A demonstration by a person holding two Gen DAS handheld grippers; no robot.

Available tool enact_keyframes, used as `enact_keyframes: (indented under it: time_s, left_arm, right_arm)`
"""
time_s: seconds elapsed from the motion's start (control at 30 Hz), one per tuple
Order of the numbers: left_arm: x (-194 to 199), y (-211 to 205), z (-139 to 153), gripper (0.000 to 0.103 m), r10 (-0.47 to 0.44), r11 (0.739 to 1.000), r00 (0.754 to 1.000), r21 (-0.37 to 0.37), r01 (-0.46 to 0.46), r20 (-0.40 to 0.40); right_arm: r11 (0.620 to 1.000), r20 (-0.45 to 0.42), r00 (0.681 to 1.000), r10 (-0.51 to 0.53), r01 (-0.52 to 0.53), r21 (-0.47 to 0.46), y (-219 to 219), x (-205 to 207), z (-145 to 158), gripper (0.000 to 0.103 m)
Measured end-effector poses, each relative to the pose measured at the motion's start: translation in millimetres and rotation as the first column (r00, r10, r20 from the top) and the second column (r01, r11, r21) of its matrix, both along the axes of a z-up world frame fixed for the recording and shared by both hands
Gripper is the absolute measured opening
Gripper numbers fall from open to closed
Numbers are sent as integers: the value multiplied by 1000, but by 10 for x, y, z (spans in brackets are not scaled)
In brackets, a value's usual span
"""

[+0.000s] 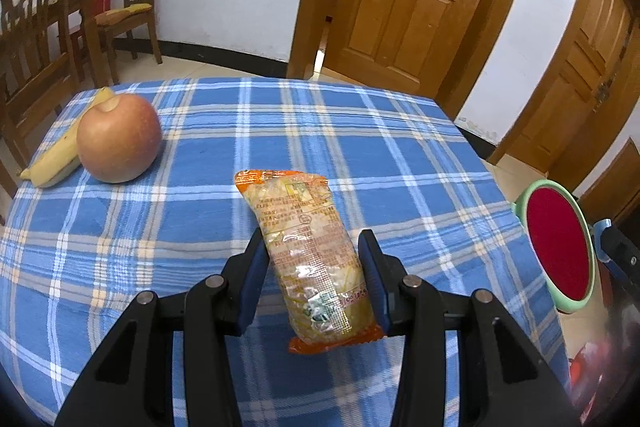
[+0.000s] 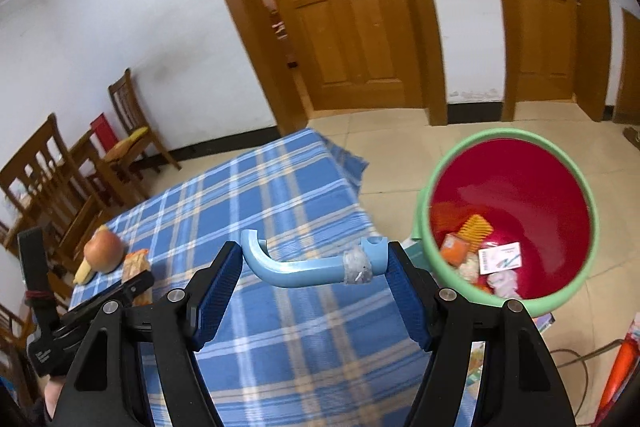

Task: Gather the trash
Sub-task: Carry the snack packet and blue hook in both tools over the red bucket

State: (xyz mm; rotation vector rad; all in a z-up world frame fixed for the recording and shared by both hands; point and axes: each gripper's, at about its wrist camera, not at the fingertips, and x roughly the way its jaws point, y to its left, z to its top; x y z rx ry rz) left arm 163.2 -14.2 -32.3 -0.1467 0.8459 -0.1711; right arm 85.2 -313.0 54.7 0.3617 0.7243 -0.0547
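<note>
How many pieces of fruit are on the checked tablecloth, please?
2: an apple near the cloth's far left corner, and a banana lying just behind it, touching it. None other shows.

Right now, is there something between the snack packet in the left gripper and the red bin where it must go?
Nothing visible blocks it. The snack packet sits clamped in the left gripper above the tablecloth; the bin stands open beyond the table's right edge. The apple lies far left.

Right claw [image 2: 314,267] grips blue curved handle [image 2: 308,267]; red bin [image 2: 560,287] beside.
</note>
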Motion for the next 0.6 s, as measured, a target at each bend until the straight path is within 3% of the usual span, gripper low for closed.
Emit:
enact_keyframes:
  time_s: [0.6]
  left_arm:
    - [-82,-690,368,46,-139,990,990,-11,139,21]
  right_arm:
    - [976,-1,979,-205,204,72,-943,-307,-100,74]
